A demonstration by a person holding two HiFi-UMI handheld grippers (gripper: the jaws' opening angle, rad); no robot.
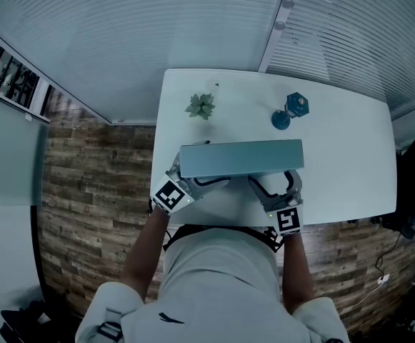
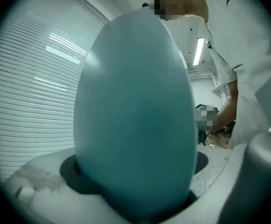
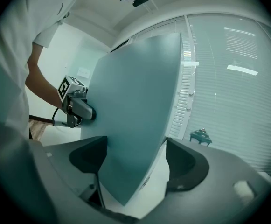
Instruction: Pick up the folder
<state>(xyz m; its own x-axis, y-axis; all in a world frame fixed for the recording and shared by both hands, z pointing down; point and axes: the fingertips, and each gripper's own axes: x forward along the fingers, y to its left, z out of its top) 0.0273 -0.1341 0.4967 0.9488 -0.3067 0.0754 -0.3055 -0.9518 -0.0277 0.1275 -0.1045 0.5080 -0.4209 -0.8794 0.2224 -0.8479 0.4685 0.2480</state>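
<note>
A blue-grey folder point(image 1: 241, 158) stands on its long edge, upright, over the near part of the white table point(image 1: 350, 156). My left gripper point(image 1: 186, 174) is at its left end and my right gripper point(image 1: 278, 186) at its right end. In the left gripper view the folder point(image 2: 135, 115) fills the frame, and the left gripper point(image 2: 135, 183) has its dark pads against both faces. In the right gripper view the right gripper point(image 3: 135, 160) clamps the folder point(image 3: 135, 106) near its lower corner. The left gripper point(image 3: 77, 110) shows at the far edge.
A small green plant point(image 1: 201, 106) and a dark teal ornament point(image 1: 291, 111) stand on the far half of the table; the ornament point(image 3: 201, 136) also shows past the folder. Window blinds run behind the table. A dark chair point(image 1: 414, 184) stands at the right, on wood flooring.
</note>
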